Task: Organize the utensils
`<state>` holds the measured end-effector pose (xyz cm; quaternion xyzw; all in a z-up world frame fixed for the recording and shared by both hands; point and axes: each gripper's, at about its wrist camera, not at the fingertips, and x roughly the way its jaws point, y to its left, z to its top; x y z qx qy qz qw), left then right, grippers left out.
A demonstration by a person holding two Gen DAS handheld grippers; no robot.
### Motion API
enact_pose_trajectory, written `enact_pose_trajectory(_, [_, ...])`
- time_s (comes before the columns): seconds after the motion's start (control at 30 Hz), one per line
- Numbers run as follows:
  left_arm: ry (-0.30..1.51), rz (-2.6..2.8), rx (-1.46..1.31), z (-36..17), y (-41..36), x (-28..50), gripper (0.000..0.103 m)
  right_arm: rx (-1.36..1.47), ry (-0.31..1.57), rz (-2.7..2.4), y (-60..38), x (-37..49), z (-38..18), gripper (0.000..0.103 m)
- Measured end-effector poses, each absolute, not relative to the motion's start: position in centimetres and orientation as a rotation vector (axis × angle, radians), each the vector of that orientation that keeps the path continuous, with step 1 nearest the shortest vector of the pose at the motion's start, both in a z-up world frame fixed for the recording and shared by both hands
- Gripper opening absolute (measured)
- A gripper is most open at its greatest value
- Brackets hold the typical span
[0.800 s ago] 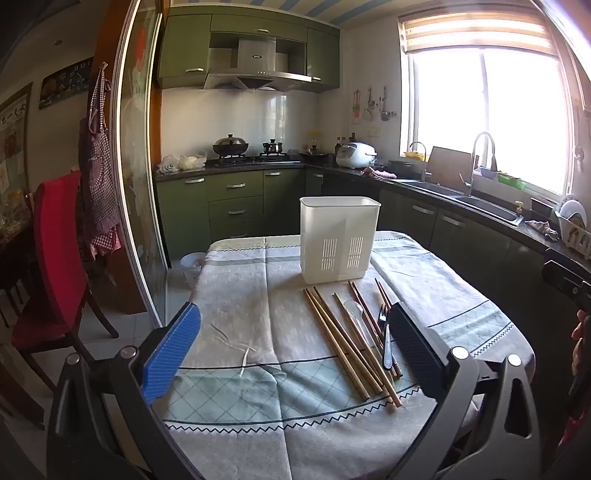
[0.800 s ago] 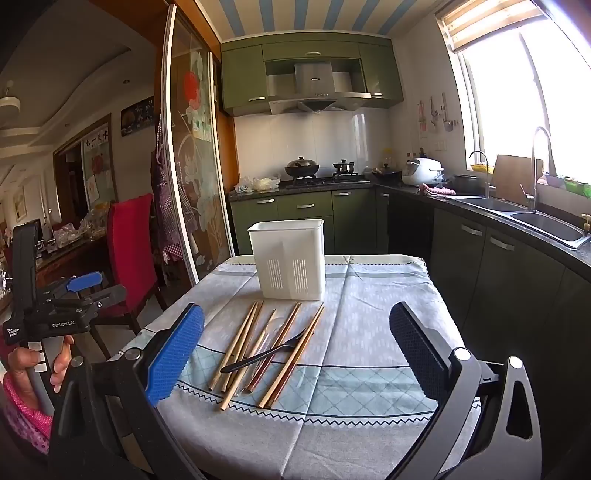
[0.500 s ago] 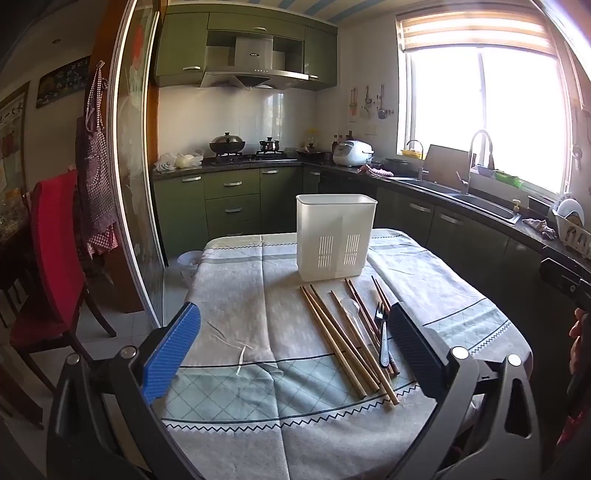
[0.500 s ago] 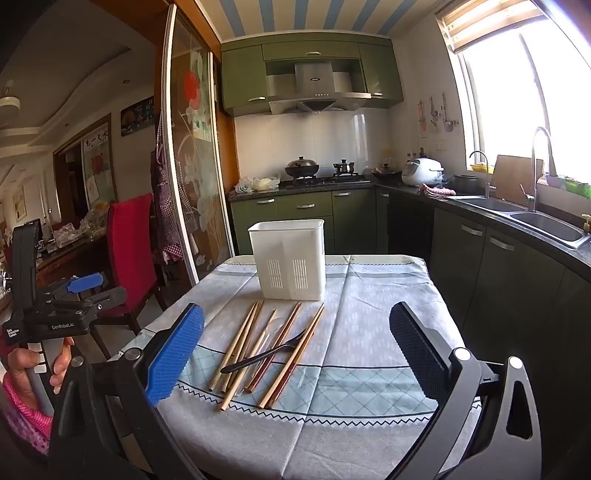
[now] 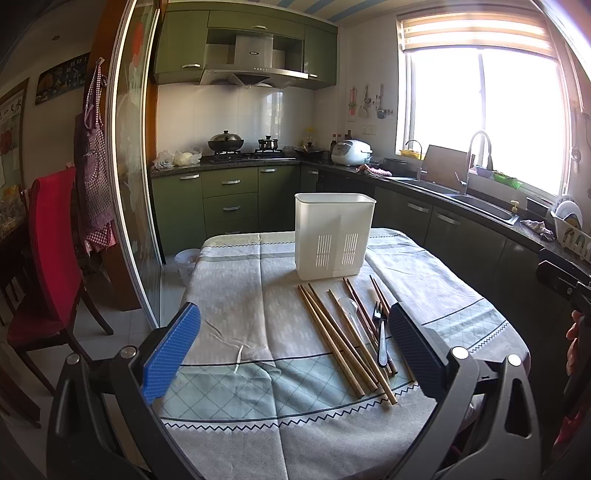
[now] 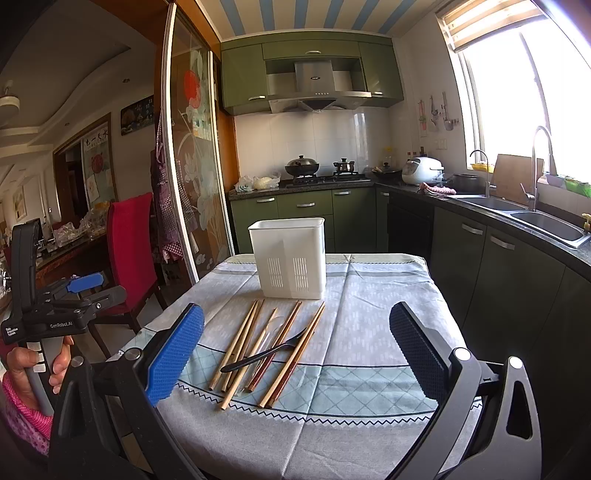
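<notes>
Clothed table [image 6: 388, 306]: holder [image 6: 290, 258], chopsticks [image 6: 236, 343], fork [image 6: 266, 352].

Kitchen bkgd: green cabinets [image 6: 306, 206] w/ range hood [image 6: 317, 94] above a stove holding a wok [image 6: 302, 165] & small pot [image 6: 344, 165], white rice cooker [image 6: 421, 170] on counter, steel sink [image 6: 543, 221] under window, red chair [image 6: 129, 243] left.

- Utensil holder [image 5: 334, 236]: white, slotted vents low on its front.
- Chopsticks [image 6: 240, 343]: pale tan and reddish-brown wood.
- Fork [image 6: 266, 354]: black.
- Tablecloth [image 6: 369, 314]: grey-white with a pale green checked band, dark lines and a zigzag border.
- Left hand-held gripper [image 5: 293, 349]: one blue pad, one black.
- Cabinets [image 6: 306, 203]: olive green.
- Chair [image 5: 51, 240]: red.
- Ceiling [image 6: 314, 16]: blue and white stripes.
</notes>
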<state>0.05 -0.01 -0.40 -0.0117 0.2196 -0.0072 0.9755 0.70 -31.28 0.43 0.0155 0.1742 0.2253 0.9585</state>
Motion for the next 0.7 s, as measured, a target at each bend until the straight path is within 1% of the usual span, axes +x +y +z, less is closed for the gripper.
enact_pose_trajectory(0.7, [0.446,-0.015,-0.025,-0.66,-0.06,0.16,0.097,0.025,0.355,0.451,-31.14,1.13,0.28,0.099])
